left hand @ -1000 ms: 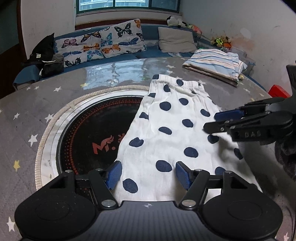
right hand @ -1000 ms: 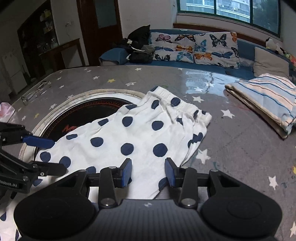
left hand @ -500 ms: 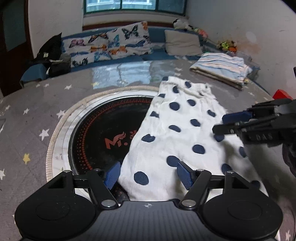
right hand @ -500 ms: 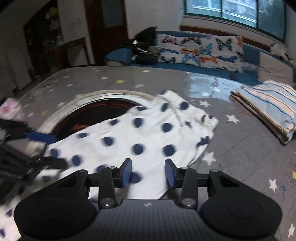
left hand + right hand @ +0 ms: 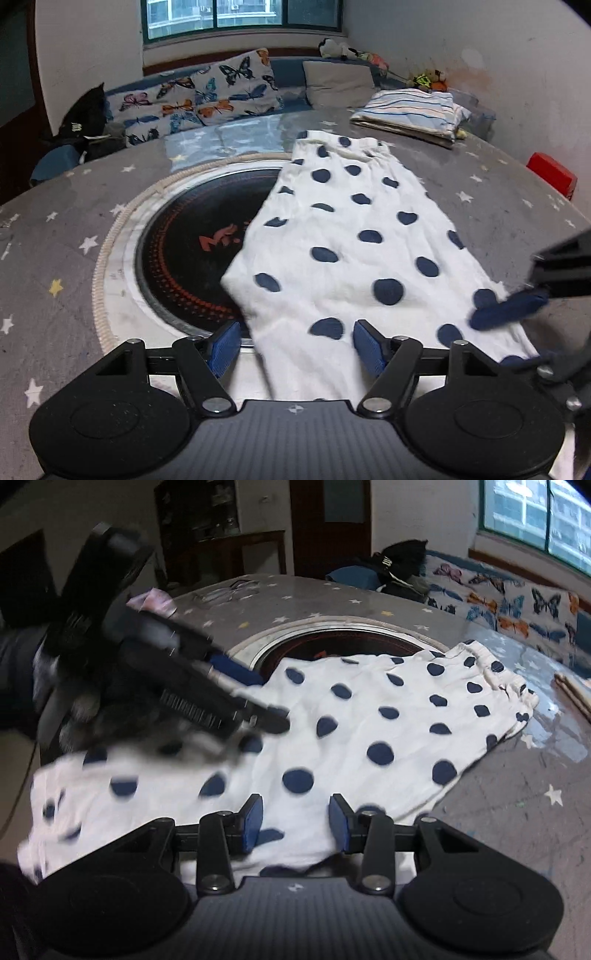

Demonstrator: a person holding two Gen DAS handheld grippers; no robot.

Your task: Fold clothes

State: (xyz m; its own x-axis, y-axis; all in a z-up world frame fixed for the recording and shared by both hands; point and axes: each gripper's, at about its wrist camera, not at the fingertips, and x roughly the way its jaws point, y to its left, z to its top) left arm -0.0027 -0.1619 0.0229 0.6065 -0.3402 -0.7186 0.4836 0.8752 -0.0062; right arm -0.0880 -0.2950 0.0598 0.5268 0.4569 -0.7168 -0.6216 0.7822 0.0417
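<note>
White trousers with navy polka dots (image 5: 354, 236) lie flat on the round grey star-print table (image 5: 66, 206), waistband far, legs toward me, partly over the dark inset disc (image 5: 192, 243). My left gripper (image 5: 295, 347) is open, its blue pads straddling the near left hem edge just above the cloth. My right gripper (image 5: 295, 823) is open over the trousers' (image 5: 369, 723) near edge. The right gripper's fingers (image 5: 509, 310) show at the right of the left wrist view; the left gripper (image 5: 255, 698) shows blurred at the left of the right wrist view.
A folded striped blanket (image 5: 410, 110) lies at the table's far right. A red box (image 5: 550, 173) sits at the right edge. Butterfly cushions (image 5: 199, 99) and dark bags (image 5: 81, 122) line the sofa behind. Glasses (image 5: 225, 590) and a pink item (image 5: 151, 602) lie on the far side.
Both grippers have pulled back toward the leg end of the trousers. The right gripper swung left toward the left gripper; the view is blurred. The trousers lie much as before.
</note>
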